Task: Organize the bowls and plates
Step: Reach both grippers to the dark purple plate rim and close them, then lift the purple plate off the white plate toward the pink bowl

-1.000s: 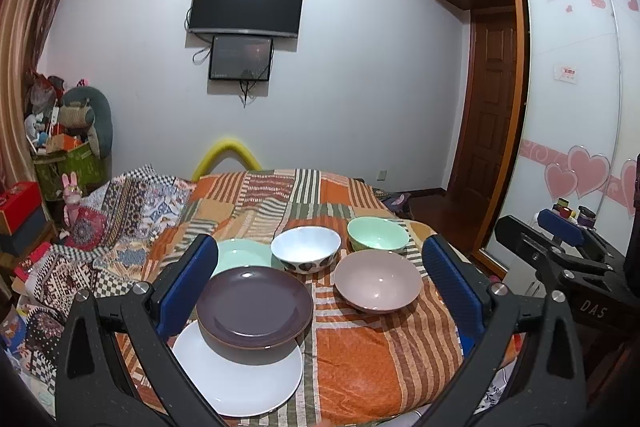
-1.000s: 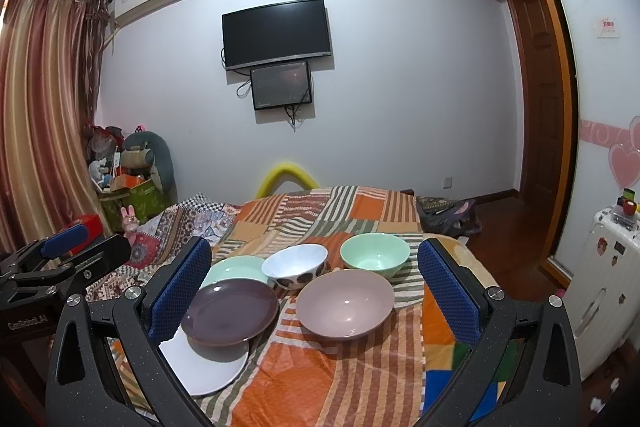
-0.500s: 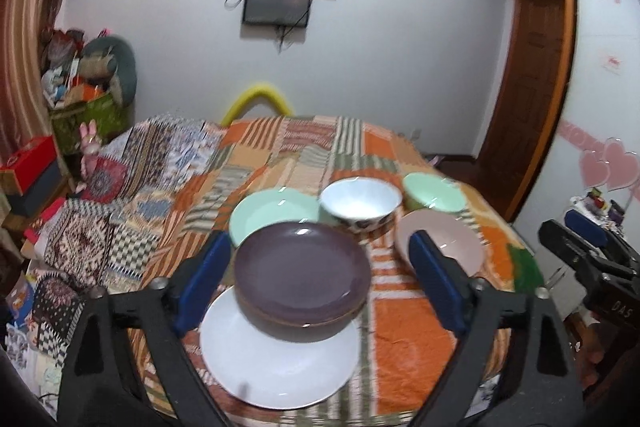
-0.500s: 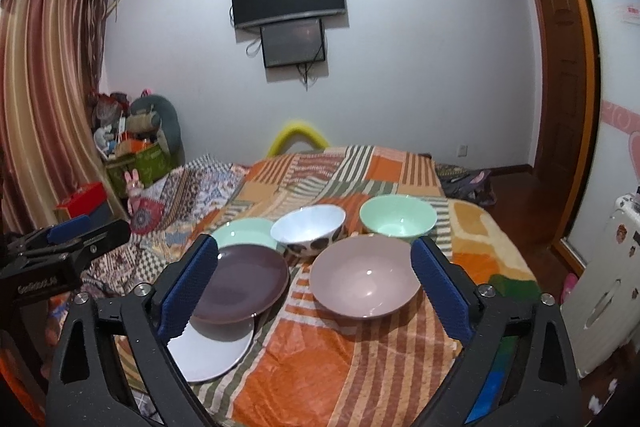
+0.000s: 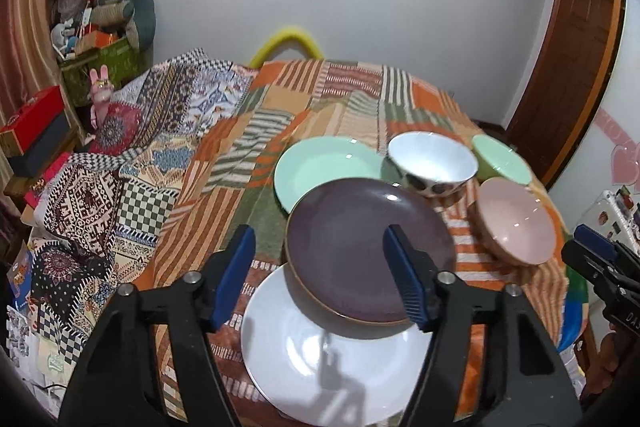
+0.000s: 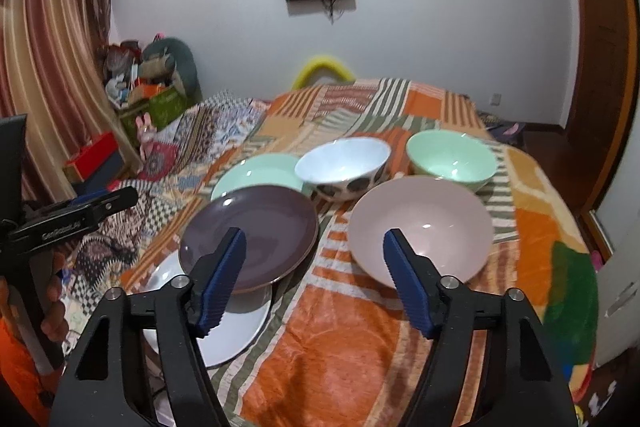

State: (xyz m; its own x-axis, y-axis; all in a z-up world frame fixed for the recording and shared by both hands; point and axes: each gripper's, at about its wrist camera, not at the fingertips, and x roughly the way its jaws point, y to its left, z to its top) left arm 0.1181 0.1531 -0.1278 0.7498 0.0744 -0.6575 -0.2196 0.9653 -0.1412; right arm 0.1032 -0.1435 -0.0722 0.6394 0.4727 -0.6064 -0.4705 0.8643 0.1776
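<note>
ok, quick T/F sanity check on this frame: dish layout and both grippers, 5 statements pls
1. The purple plate rests partly on the white plate. True.
2. The left gripper is shut on the purple plate. False: its jaws are open and hold nothing.
3. Three bowls are on the bed: pink bowl, green bowl and white spotted bowl. True.
4. The green plate is stacked inside the pink bowl. False: it lies on the blanket, behind the purple plate.
5. The right gripper holds the pink bowl. False: it is open and empty.
</note>
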